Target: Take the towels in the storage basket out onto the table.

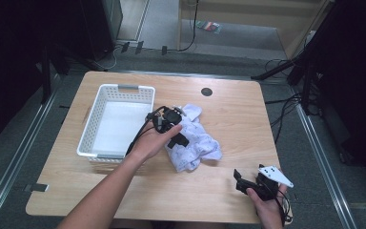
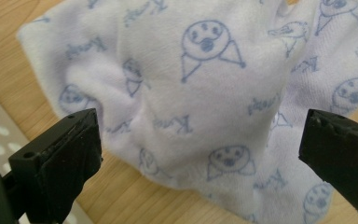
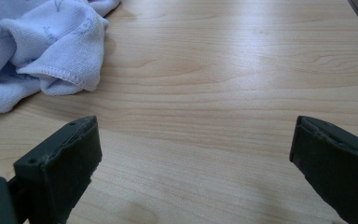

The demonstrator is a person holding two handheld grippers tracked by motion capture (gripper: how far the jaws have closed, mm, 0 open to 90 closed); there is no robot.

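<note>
Left hand-held gripper (image 2: pixel 200 154) spread wide over crumpled cloth (image 1: pixel 193 138) on desk (image 1: pixel 238 124), beside empty basket (image 1: pixel 116 121). Right hand-held gripper (image 1: pixel 250 183) spread, idle. Nothing grabbed yet; probably cloth-to-basket, all left.

Setting: a lab or recording studio. Evidence: light wooden table with rounded corners (image 1: pixel 228 191) standing on grey carpeted floor (image 1: pixel 310 157); black stand legs (image 1: pixel 286 69) at both sides; black cables (image 1: pixel 190 28) trailing across the floor; metal floor rails (image 1: pixel 16 157) flanking the table; pale wooden platform (image 1: pixel 248 19) beyond.
</note>
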